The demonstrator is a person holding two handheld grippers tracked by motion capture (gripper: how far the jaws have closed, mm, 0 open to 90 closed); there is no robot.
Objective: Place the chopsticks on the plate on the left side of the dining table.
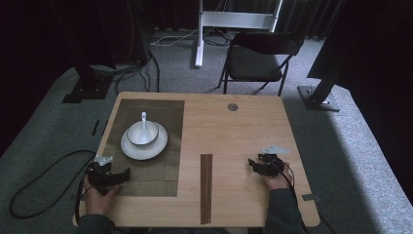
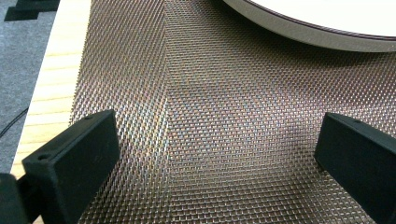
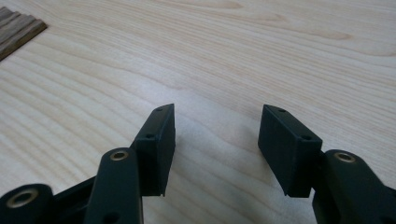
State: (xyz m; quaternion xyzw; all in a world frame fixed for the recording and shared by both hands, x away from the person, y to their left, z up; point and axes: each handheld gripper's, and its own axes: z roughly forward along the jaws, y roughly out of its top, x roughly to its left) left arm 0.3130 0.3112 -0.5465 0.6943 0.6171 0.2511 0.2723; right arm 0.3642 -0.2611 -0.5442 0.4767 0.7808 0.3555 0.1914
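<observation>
Probably the chopsticks (image 1: 206,187) are light, stiff, slippery; pinch mid-length. Both claws, left (image 1: 127,173) and right (image 1: 251,162), gape wide, empty.

The table (image 1: 234,131) is pale wood with a flowing grain. On it lies a brown-bronze mat (image 1: 156,170) of fine woven mesh – faintly iridescent up close. On the mat, a white plate (image 1: 144,147), bowl (image 1: 142,133) and spoon (image 1: 143,119). Right of the mat – dark brown chopsticks (image 1: 206,187). Both grippers (image 1: 117,176) (image 1: 254,165) are black.
</observation>
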